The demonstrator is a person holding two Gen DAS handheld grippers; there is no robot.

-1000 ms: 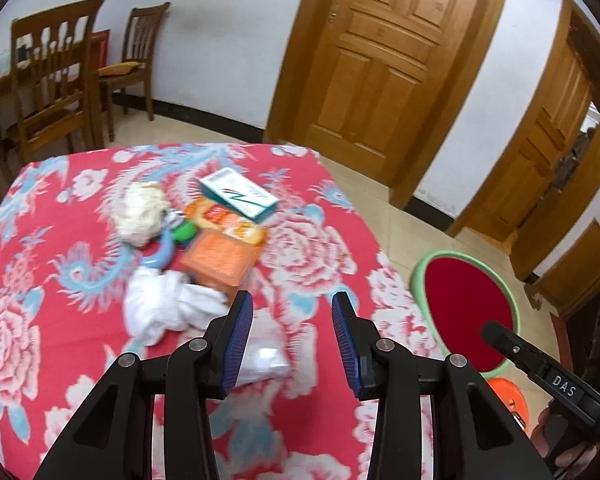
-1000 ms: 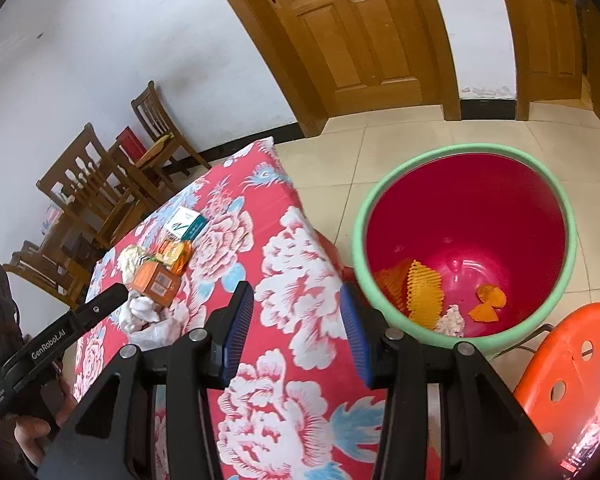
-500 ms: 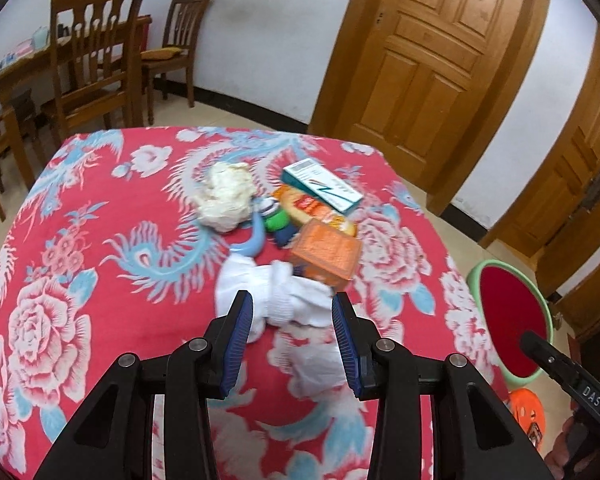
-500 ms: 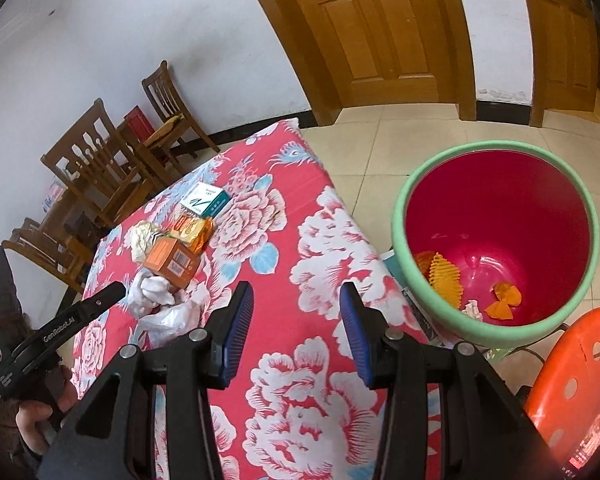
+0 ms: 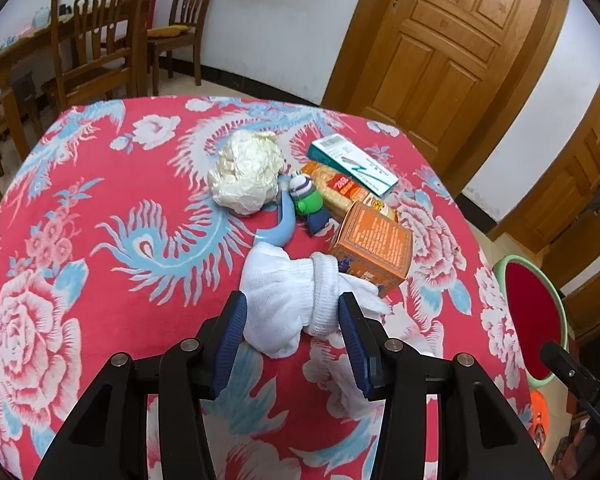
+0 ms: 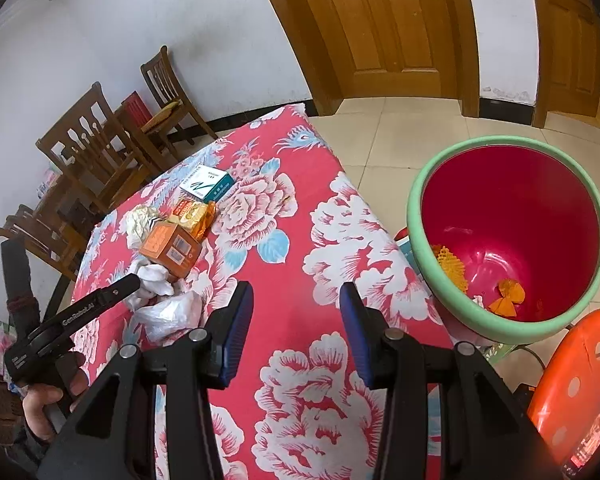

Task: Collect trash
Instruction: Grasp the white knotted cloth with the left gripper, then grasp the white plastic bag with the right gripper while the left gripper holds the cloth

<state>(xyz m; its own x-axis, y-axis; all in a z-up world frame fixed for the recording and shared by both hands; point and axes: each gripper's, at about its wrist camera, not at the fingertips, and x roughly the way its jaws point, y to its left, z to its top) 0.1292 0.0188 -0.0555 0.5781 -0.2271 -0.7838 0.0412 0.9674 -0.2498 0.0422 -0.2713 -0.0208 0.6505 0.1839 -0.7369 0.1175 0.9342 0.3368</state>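
close left gripper [image 5: 292, 332], fingers spread astride white cloth [image 5: 296, 300] beside orange box [image 5: 374, 250], squarely; right gripper [image 6: 296, 330] empty, spread.

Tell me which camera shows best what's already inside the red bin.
The right wrist view: it looks down into the red bin, showing orange scraps and a yellow mesh piece at the bottom. The left wrist view catches only the bin's rim and inner wall at its right edge, contents hidden.

A home dining room: wooden chairs [image 5: 96, 36], panelled door [image 5: 440, 40], floral tablecloth [image 5: 100, 200].
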